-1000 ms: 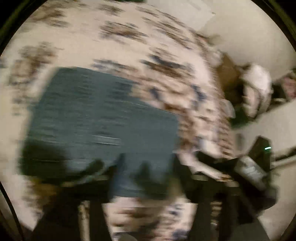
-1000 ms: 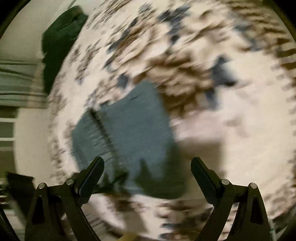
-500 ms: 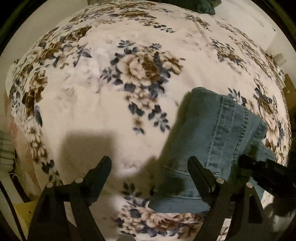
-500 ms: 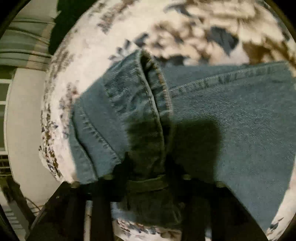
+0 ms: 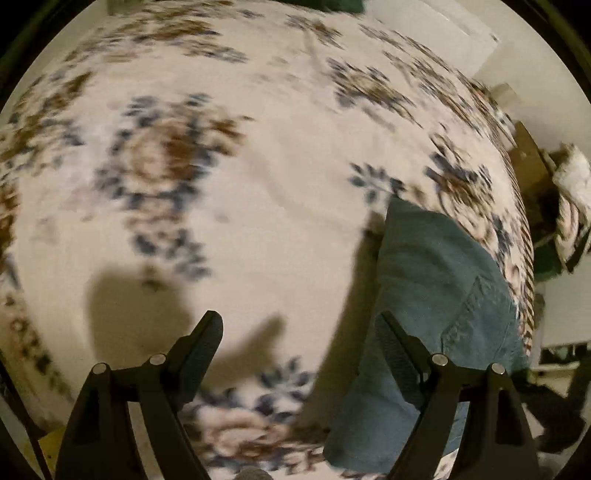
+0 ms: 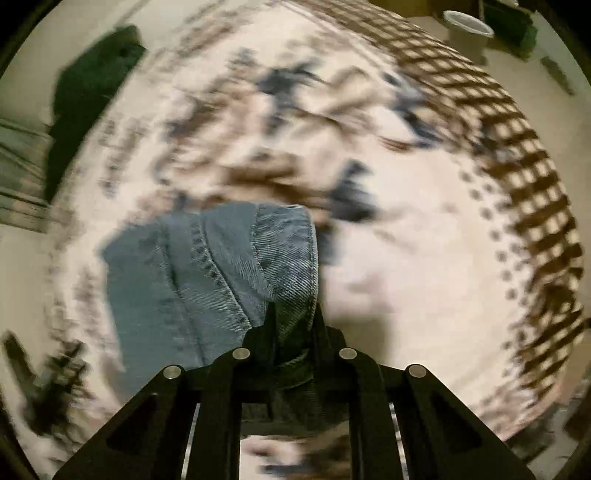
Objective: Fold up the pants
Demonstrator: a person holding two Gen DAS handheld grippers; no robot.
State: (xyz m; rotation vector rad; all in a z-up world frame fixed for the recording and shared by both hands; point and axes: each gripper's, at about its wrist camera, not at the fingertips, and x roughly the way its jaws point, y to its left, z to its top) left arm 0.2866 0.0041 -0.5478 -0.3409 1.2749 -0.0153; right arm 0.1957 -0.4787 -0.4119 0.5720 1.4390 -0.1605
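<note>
The folded blue denim pants (image 5: pixel 436 280) lie at the right of the floral bedspread (image 5: pixel 258 184) in the left wrist view. My left gripper (image 5: pixel 299 325) is open and empty above the bedspread, its right finger (image 5: pixel 399 354) over the pants' left edge. In the right wrist view my right gripper (image 6: pixel 293 314) is shut on a thick folded edge of the pants (image 6: pixel 221 266) and holds it up off the bedspread (image 6: pixel 424 240). The view is blurred by motion.
A dark green cloth (image 6: pixel 88 96) lies at the far left edge of the bed. A white cup (image 6: pixel 467 27) stands on the floor beyond the bed. Clutter and a white bundle (image 5: pixel 572 192) lie past the bed's right edge.
My right gripper shut on the folded denim edge and has lifted it and swung away. My left gripper has stayed open and shifted a little over the bedspread.
</note>
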